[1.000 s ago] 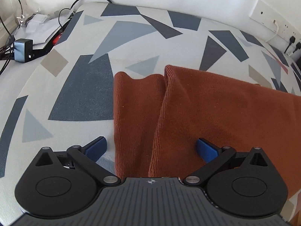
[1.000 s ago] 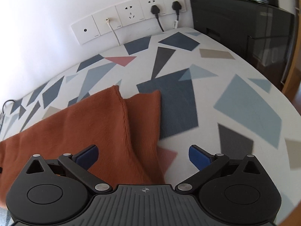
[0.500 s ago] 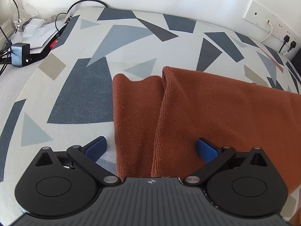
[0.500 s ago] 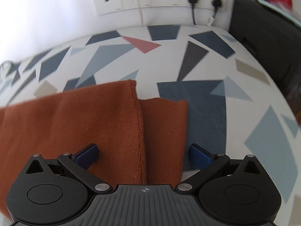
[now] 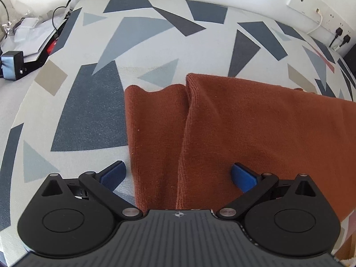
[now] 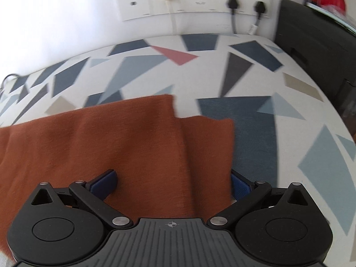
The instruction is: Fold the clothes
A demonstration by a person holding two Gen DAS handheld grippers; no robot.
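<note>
A rust-orange knit garment (image 5: 255, 124) lies flat on a table covered with a geometric-patterned cloth (image 5: 155, 40). In the left wrist view its left end shows a folded layer stepped over a lower layer (image 5: 153, 133). My left gripper (image 5: 178, 174) is open and hovers over this end, jaws either side of the step. In the right wrist view the garment (image 6: 106, 142) shows its right end, again with a stepped lower layer (image 6: 209, 146). My right gripper (image 6: 172, 179) is open, straddling that right end.
Wall sockets with plugs and a white cable (image 6: 195, 2) line the wall behind the table. A dark cabinet (image 6: 316, 44) stands at the right. A charger, cables and papers (image 5: 22, 44) lie beyond the table's left edge.
My right gripper has swung left, from beside the garment's right edge to over its right end. The left gripper has barely shifted. Both stay open.
</note>
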